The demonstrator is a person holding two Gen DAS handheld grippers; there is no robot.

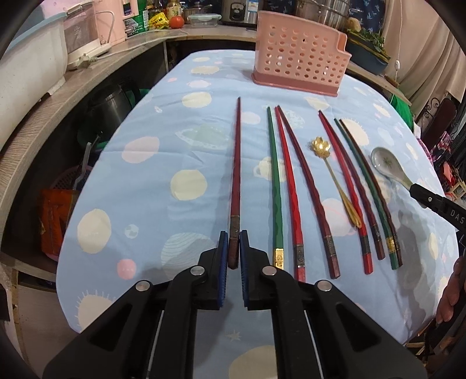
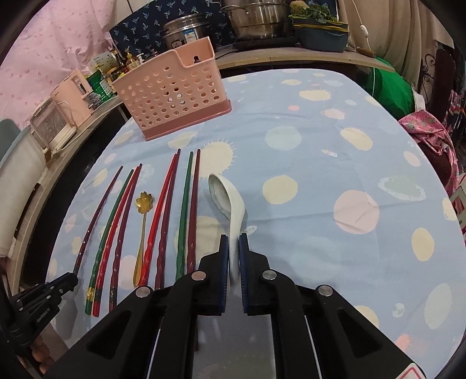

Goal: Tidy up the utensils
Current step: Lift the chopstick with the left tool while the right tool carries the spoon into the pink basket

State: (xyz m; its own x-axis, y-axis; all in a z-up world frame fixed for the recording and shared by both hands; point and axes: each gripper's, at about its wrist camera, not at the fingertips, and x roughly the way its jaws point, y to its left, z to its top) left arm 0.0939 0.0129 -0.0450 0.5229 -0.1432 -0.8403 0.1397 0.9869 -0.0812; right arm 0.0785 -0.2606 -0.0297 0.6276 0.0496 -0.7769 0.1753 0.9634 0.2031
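Observation:
A pink perforated utensil basket stands at the far end of the table. Several red, green and dark chopsticks lie side by side on the cloth, with a gold flower spoon among them. My left gripper is shut on the thick end of a dark red chopstick, the leftmost one. My right gripper is shut on the handle of a white ceramic spoon, whose bowl points away from me.
The table wears a light blue cloth with planets. Counters behind hold pots, a rice cooker, bottles and pink appliances. A kettle and bags sit below left. A person's hand shows at the right edge.

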